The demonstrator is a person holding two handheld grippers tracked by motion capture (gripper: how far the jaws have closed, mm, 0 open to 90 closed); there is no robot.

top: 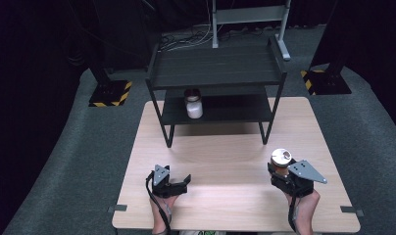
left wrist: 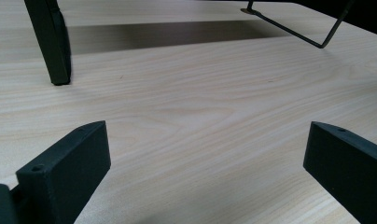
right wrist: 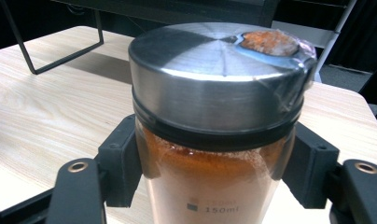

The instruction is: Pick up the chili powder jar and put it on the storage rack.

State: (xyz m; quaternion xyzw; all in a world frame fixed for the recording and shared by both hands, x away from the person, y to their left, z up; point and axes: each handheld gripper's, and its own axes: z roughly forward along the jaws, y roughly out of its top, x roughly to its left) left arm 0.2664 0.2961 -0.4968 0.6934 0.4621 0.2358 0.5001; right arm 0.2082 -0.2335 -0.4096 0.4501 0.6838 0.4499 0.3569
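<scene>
The jar [right wrist: 214, 140], at the desk's [top: 225, 161] 4 o'clock, looks glass-walled, smooth, powder-filled and fairly light, so the right tongs [right wrist: 214, 168] clamp its body below the steel lid [right wrist: 219, 70], while the left tongs [left wrist: 205, 172] gape empty.

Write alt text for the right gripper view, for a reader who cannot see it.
The right tool grips a glass jar of orange powder with a brushed metal lid, one black jaw on each side. Behind it lie the pale wooden table and a black shelf's thin leg.
</scene>
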